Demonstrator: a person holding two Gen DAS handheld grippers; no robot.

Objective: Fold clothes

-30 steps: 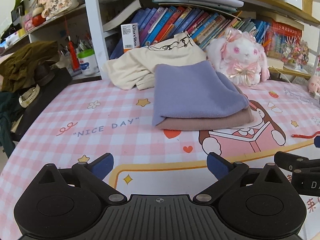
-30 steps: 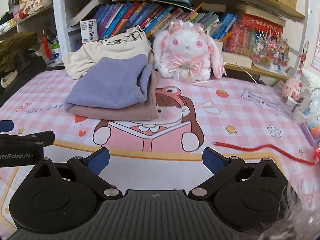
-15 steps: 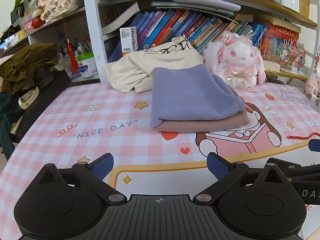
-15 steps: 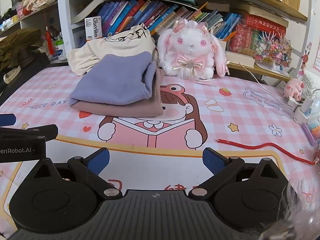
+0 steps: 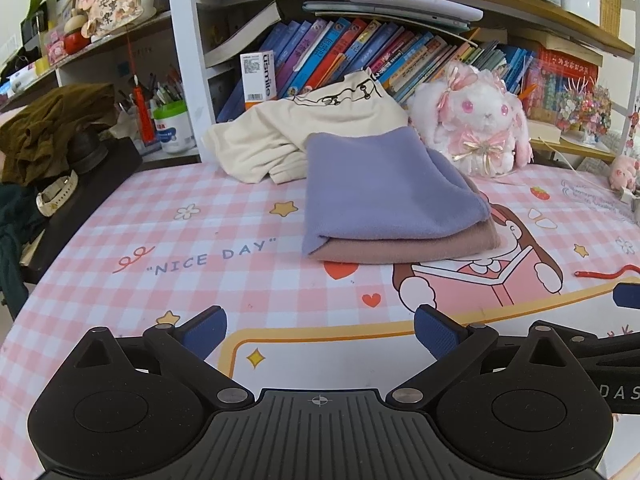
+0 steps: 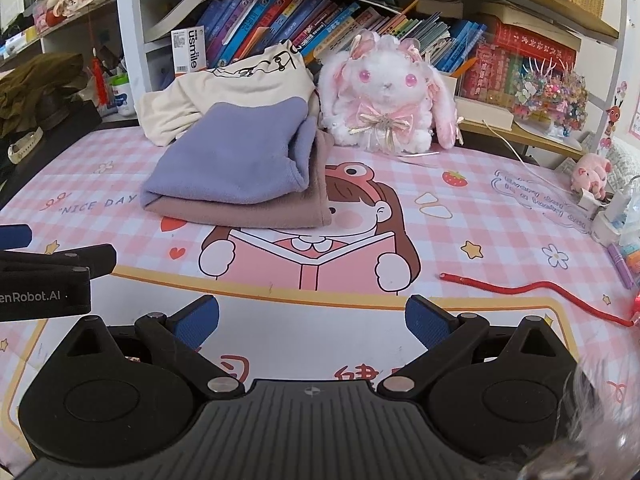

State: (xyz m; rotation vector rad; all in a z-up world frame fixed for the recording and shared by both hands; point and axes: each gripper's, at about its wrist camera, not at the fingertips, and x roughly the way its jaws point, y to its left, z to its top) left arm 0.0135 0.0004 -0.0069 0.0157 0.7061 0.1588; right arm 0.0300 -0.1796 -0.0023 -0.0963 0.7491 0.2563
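Note:
A folded lilac garment (image 5: 384,188) lies on top of a folded dusty-pink garment (image 5: 404,246) on the pink checked mat (image 5: 168,240). Both also show in the right wrist view, lilac (image 6: 232,160) over pink (image 6: 260,212). A crumpled cream garment (image 5: 296,136) lies behind them against the bookshelf, also seen in the right wrist view (image 6: 224,88). My left gripper (image 5: 320,332) is open and empty, well in front of the stack. My right gripper (image 6: 312,320) is open and empty, to the right of the left one.
A white plush bunny (image 6: 384,96) sits right of the clothes. A red cord (image 6: 540,292) lies at the mat's right. Small items (image 6: 612,216) crowd the right edge. Dark clothes and a watch (image 5: 56,196) lie at the left. A bookshelf (image 5: 360,52) stands behind.
Both grippers have drawn back from the stack and risen a little. The folded clothes look smaller and farther off. Both grippers stay open.

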